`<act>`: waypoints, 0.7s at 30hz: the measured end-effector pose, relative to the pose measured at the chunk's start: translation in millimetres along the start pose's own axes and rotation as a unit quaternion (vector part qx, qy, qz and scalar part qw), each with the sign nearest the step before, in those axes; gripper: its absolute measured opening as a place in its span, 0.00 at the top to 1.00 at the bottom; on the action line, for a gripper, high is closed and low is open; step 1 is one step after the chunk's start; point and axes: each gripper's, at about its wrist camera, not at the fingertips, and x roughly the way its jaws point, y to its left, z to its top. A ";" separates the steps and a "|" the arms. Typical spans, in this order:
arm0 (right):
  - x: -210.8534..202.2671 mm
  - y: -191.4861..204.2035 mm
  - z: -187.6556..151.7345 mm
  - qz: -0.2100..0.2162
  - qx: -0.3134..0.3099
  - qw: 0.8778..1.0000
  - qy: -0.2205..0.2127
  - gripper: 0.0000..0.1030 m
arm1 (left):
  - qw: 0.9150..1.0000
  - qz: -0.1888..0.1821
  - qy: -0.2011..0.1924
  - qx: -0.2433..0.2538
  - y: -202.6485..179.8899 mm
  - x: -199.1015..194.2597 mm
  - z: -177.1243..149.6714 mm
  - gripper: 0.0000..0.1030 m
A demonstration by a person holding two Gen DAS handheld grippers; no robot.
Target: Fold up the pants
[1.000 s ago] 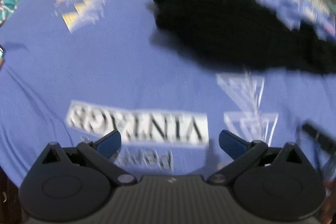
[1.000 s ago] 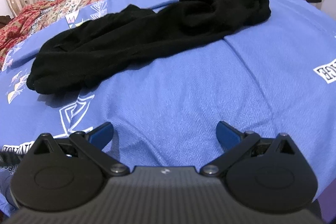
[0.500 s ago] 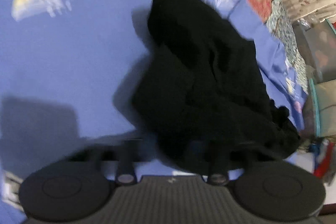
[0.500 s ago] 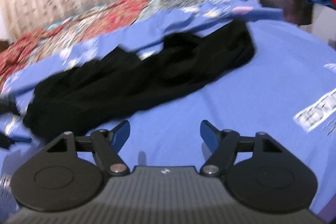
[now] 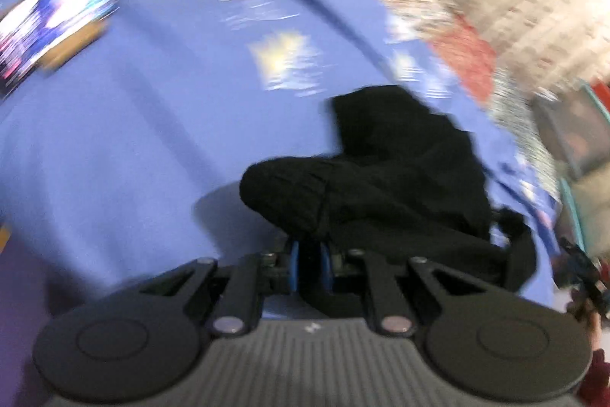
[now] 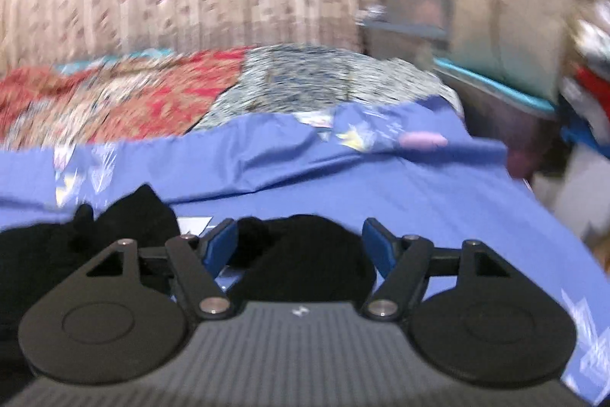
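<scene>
Black pants (image 5: 400, 178) pinched in left claw (image 5: 310, 267) angled downward, right claw (image 6: 299, 246) jaws apart astride fabric

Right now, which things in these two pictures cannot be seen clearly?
- Left wrist view: printed blue bedsheet motifs, motion-blurred.
- Left wrist view: black fabric pants, which part the shut left gripper pinches; folds hide it.
- Right wrist view: whether the right gripper pads press the pants; too blurred.

Heavy motion blur, fisheye edges, soft shadows
</scene>
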 end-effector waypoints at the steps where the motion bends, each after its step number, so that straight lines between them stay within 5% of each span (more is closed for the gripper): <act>1: 6.0 2.8 1.9 0.003 -0.013 1.000 0.001 0.28 | 1.000 0.005 0.009 -0.019 8.8 6.1 -1.5 0.88; 4: 34.7 8.2 15.4 -0.001 -0.037 0.999 0.021 0.28 | 0.999 0.022 0.029 -0.028 5.9 27.8 -9.9 0.81; 6: 50.6 20.6 22.0 0.014 -0.074 0.996 0.040 0.27 | 0.999 0.039 0.034 -0.017 -5.0 37.9 -12.2 0.61; 7: 56.1 28.8 22.5 0.020 -0.098 0.994 0.048 0.26 | 0.999 0.037 0.033 -0.017 -10.9 42.5 -11.1 0.59; 11: 81.3 60.7 9.4 0.053 -0.218 0.969 0.107 0.22 | 0.999 0.027 0.031 -0.007 -16.4 44.7 -11.6 0.51; 13: 96.7 68.7 -3.2 0.023 -0.276 0.953 0.124 0.44 | 0.999 0.029 0.030 -0.005 -14.2 45.2 -12.3 0.61; 14: 106.0 70.2 -9.1 0.004 -0.296 0.945 0.136 0.93 | 0.999 0.030 0.030 -0.003 -12.1 44.1 -12.8 0.82; 15: 114.3 68.8 -10.1 -0.023 -0.306 0.940 0.149 0.93 | 0.999 0.032 0.029 -0.003 -8.2 43.4 -11.8 0.87; 19: 88.3 19.5 49.8 -0.065 -0.132 0.987 0.071 0.93 | 1.000 0.015 0.002 -0.013 -5.3 29.3 1.2 0.90; 21: 62.8 -21.2 82.3 -0.092 -0.042 0.995 0.027 0.94 | 1.000 0.002 -0.010 -0.013 -6.4 21.2 9.8 0.90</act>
